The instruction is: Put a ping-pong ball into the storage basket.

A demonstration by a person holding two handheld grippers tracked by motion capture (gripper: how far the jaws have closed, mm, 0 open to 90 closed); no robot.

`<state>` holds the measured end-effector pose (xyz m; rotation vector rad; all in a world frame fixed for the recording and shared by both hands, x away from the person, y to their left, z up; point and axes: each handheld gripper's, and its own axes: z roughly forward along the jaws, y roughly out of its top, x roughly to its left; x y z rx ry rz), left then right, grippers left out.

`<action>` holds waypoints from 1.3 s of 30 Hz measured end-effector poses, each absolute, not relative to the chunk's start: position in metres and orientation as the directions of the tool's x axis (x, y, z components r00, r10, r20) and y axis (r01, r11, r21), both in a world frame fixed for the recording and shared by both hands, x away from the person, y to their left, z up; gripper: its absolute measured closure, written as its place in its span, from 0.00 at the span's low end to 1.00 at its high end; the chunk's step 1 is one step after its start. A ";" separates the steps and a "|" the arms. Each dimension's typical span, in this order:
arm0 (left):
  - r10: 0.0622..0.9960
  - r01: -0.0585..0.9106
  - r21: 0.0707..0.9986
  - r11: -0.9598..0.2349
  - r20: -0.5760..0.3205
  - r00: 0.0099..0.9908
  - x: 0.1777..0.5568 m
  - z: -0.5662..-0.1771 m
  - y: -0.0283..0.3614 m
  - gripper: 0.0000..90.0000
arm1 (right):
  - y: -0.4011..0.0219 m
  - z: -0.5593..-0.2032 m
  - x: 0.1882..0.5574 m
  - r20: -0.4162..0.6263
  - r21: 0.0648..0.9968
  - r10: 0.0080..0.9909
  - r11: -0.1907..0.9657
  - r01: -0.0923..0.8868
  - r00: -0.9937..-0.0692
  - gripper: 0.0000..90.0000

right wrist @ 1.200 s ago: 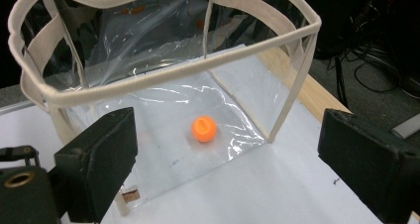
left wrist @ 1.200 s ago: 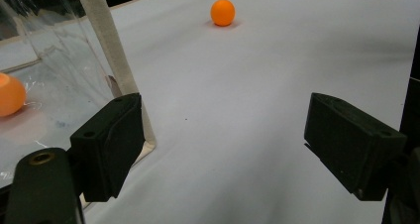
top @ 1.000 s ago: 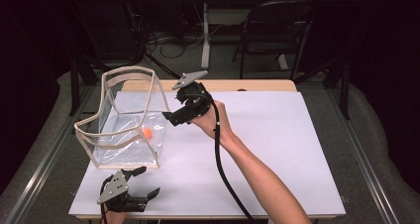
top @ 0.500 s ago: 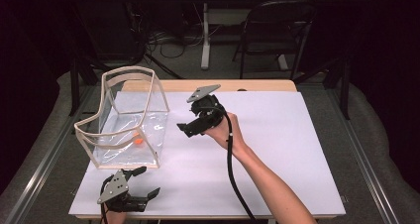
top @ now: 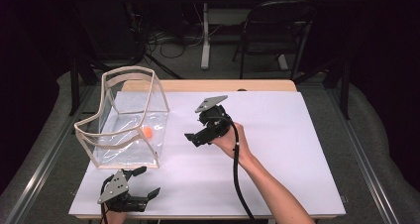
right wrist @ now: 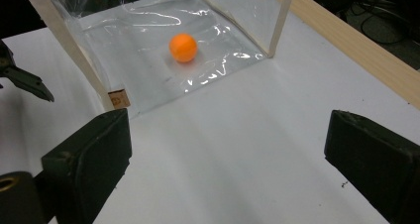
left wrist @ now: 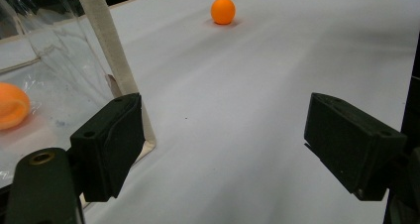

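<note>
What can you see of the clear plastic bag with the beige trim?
The clear plastic bag with beige fabric trim stands upright and open-topped at the left of the white table sheet. Its walls are see-through and creased, its rim wavy. One small orange ball rests inside on its floor. Nothing grips it.

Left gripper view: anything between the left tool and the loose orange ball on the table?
Nothing visible. Bare white table runs from the open left tool to the ball; the clear bag stands off to the side.
</note>
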<state>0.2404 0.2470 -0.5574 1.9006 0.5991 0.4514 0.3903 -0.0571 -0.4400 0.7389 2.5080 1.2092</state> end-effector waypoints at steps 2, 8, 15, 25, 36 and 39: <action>0.594 0.201 0.923 -0.329 0.037 0.804 0.240 -0.557 0.247 0.18 | -0.059 -0.448 0.388 -0.006 0.777 0.548 0.529 0.341 -0.836 0.03; 0.593 0.199 0.923 -0.330 0.039 0.804 0.240 -0.557 0.247 0.18 | -0.066 -0.464 0.382 0.020 0.768 0.549 0.526 0.364 -0.836 0.01; 0.592 0.199 0.922 -0.331 0.039 0.805 0.240 -0.557 0.247 0.18 | -0.076 -0.480 0.378 0.036 0.758 0.562 0.524 0.389 -0.826 0.00; 0.595 0.201 0.922 -0.330 0.038 0.803 0.240 -0.558 0.247 0.18 | -0.093 -0.497 0.371 0.028 0.751 0.577 0.527 0.398 -0.816 0.00; 0.595 0.204 0.921 -0.332 0.037 0.803 0.240 -0.558 0.246 0.18 | -0.103 -0.514 0.363 -0.004 0.718 0.593 0.562 0.410 -0.805 0.00; 0.596 0.202 0.921 -0.333 0.039 0.802 0.240 -0.558 0.246 0.18 | -0.105 -0.515 0.362 -0.008 0.716 0.596 0.564 0.411 -0.803 0.00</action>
